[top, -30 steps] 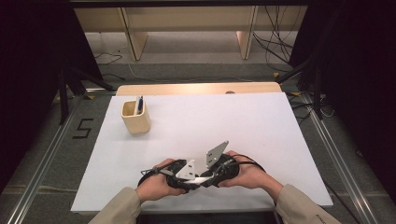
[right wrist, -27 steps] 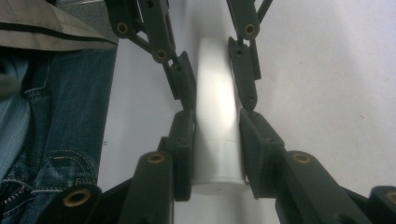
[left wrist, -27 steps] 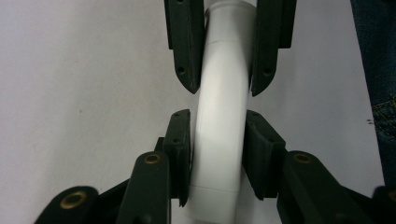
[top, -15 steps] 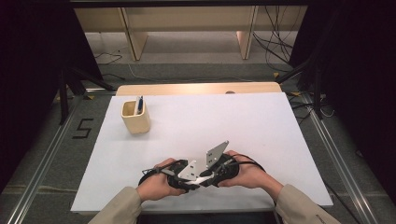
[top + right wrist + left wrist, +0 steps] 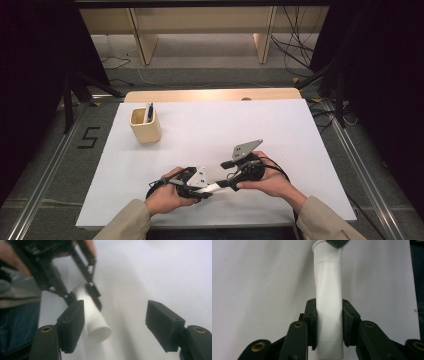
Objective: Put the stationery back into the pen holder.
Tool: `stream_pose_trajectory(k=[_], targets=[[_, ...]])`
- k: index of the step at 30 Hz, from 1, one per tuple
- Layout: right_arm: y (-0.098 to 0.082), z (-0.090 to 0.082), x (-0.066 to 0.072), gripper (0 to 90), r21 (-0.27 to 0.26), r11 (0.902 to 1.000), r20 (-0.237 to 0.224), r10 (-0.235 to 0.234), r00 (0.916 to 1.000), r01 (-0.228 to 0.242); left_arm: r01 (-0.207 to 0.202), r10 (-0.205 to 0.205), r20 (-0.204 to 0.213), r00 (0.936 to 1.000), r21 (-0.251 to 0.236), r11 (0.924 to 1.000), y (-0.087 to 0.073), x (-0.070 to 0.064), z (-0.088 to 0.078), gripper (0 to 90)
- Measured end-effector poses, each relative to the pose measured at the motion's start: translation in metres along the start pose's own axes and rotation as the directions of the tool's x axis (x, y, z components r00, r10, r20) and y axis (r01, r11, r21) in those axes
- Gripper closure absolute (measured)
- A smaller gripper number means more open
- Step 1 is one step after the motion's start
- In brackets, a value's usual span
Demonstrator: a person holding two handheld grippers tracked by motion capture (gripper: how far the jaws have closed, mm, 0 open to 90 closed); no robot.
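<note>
Tube [image 5: 329, 302] clamped in our left tongs [image 5: 329, 322]; our right tongs [image 5: 115, 325] have just been opening, nothing between them, above the table [image 5: 210, 130].

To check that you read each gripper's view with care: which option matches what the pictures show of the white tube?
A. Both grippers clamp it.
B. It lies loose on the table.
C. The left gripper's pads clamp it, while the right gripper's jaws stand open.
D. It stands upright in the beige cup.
C: in the left gripper view the left gripper presses both pads on the white tube, while the right gripper has its jaws apart, having just opened off the tube's end.
</note>
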State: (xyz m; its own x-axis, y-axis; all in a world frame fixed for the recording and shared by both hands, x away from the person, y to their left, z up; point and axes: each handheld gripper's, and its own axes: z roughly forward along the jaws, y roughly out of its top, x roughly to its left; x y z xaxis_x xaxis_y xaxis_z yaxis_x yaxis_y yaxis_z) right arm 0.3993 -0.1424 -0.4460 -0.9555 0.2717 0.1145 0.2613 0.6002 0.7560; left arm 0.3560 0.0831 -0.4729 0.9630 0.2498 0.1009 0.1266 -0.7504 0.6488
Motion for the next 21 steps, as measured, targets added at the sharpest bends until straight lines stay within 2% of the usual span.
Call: stream_pose_trajectory(k=[2, 5, 7, 9, 11, 12, 14, 18, 19, 20, 21], targets=[[-0.001, -0.004, -0.005, 27.9, -0.030, 0.9992, 0.048, 0.028, 0.9985, -0.026, 0.042, -0.043, -0.032, 0.9986, -0.027, 0.9988, -0.001, 0.002, -0.003, 70.4], [-0.004, -0.012, -0.012, 28.0, -0.081, 0.9940, 0.104, 0.081, 0.9912, -0.073, 0.093, -0.096, -0.065, 0.9933, -0.042, 0.9947, -0.004, 0.007, -0.006, 70.4], [-0.007, -0.016, -0.015, 27.4, -0.107, 0.9882, 0.130, 0.123, 0.9837, -0.110, 0.131, -0.137, -0.095, 0.9860, -0.063, 0.9893, -0.007, 0.010, -0.008, 70.4], [-0.009, -0.019, -0.018, 26.8, -0.117, 0.9853, 0.154, 0.142, 0.9778, -0.125, 0.155, -0.163, -0.121, 0.9793, -0.069, 0.9855, -0.009, 0.012, -0.011, 70.4], [-0.011, -0.021, -0.019, 26.4, -0.118, 0.9827, 0.169, 0.161, 0.9722, -0.143, 0.186, -0.195, -0.128, 0.9725, -0.078, 0.9795, -0.011, 0.014, -0.012, 70.4], [-0.012, -0.021, -0.020, 26.3, -0.114, 0.9832, 0.179, 0.162, 0.9705, -0.143, 0.209, -0.220, -0.143, 0.9650, -0.085, 0.9741, -0.012, 0.015, -0.012, 70.4], [-0.014, -0.021, -0.021, 26.1, -0.108, 0.9823, 0.190, 0.172, 0.9667, -0.153, 0.235, -0.247, -0.161, 0.9555, -0.092, 0.9677, -0.014, 0.017, -0.014, 70.4], [-0.019, -0.021, -0.023, 25.9, -0.094, 0.9814, 0.214, 0.184, 0.9593, -0.168, 0.283, -0.303, -0.206, 0.9302, -0.121, 0.9513, -0.017, 0.020, -0.020, 70.4], [-0.020, -0.021, -0.023, 25.9, -0.093, 0.9805, 0.219, 0.190, 0.9570, -0.173, 0.296, -0.321, -0.217, 0.9220, -0.138, 0.9451, -0.017, 0.020, -0.021, 70.4], [-0.022, -0.021, -0.023, 25.8, -0.087, 0.9800, 0.226, 0.194, 0.9545, -0.179, 0.302, -0.330, -0.226, 0.9165, -0.147, 0.9418, -0.018, 0.021, -0.023, 70.4], [-0.023, -0.021, -0.024, 25.7, -0.082, 0.9795, 0.234, 0.198, 0.9518, -0.184, 0.310, -0.342, -0.243, 0.9080, -0.161, 0.9372, -0.018, 0.022, -0.024, 70.4]])
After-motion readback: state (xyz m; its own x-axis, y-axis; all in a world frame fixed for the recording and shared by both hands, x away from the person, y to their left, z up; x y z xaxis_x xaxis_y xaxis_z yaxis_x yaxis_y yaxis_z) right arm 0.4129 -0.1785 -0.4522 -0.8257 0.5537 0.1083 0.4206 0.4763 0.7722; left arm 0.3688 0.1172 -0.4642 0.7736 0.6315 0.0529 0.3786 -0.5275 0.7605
